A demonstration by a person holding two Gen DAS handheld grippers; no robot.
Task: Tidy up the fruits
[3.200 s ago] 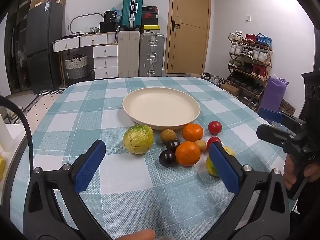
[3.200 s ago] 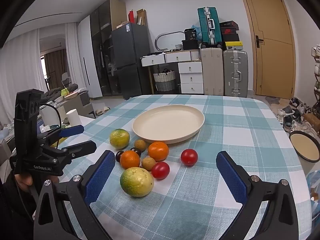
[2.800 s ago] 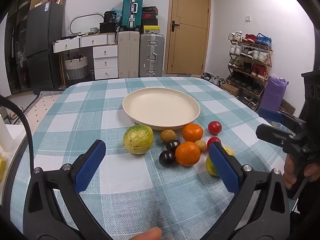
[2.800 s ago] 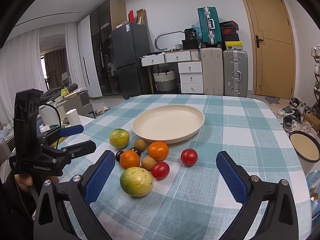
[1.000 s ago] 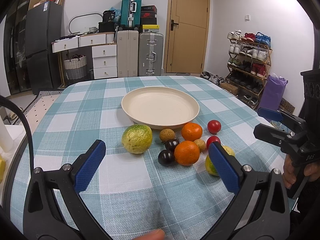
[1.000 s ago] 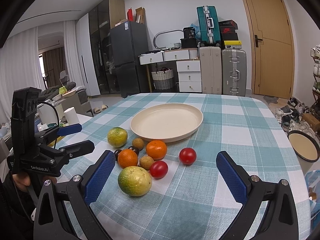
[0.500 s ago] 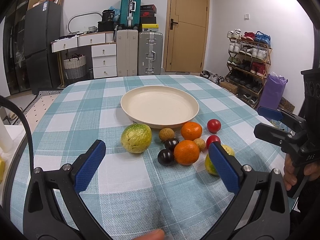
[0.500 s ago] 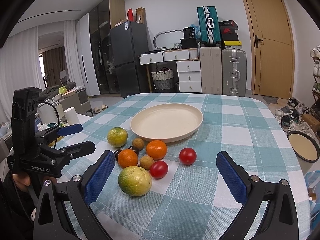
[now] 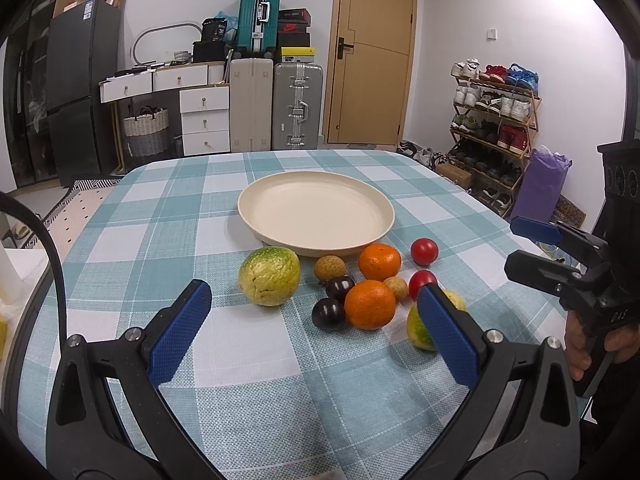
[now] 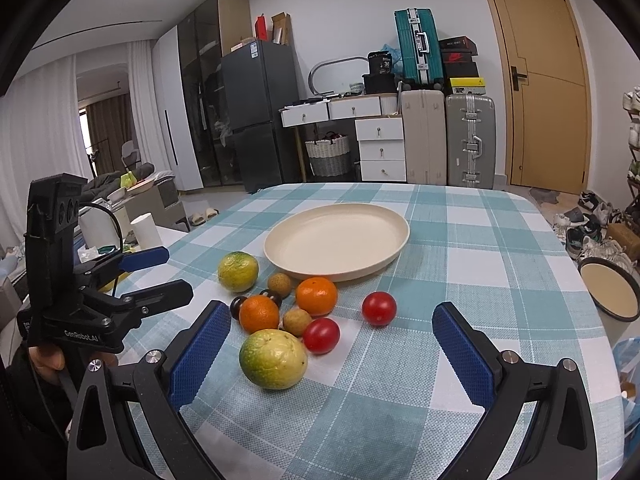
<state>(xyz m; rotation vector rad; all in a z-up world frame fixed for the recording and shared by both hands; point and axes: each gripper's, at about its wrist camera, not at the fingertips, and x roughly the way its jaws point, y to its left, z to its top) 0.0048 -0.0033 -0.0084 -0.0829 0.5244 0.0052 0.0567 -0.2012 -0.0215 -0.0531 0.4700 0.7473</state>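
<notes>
Both grippers are held above the near edge of the checked tablecloth (image 9: 168,208), nothing gripped. Left gripper (image 9: 316,332): jaws spread wide, blue pads (image 9: 178,332) empty. Right gripper (image 10: 332,352): jaws spread wide as well, empty.

Cream plate (image 9: 316,216) is seen at 12 o'clock from the left wrist, bare. All fruit is clustered on the cloth just in front of the plate's near rim:
- large yellow-green citrus (image 9: 269,275) at 11 o'clock of the cluster, slightly apart from the rest
- two oranges (image 9: 370,304), one behind the other
- two dark plums (image 9: 329,313), touching, at 9 o'clock of the near orange
- two small tan longans (image 9: 329,268)
- two red cherry tomatoes (image 9: 424,251) at 3 o'clock
- second yellow-green citrus (image 10: 273,358), nearest the right gripper; partly hidden behind the left gripper's right pad in the left wrist view.
</notes>
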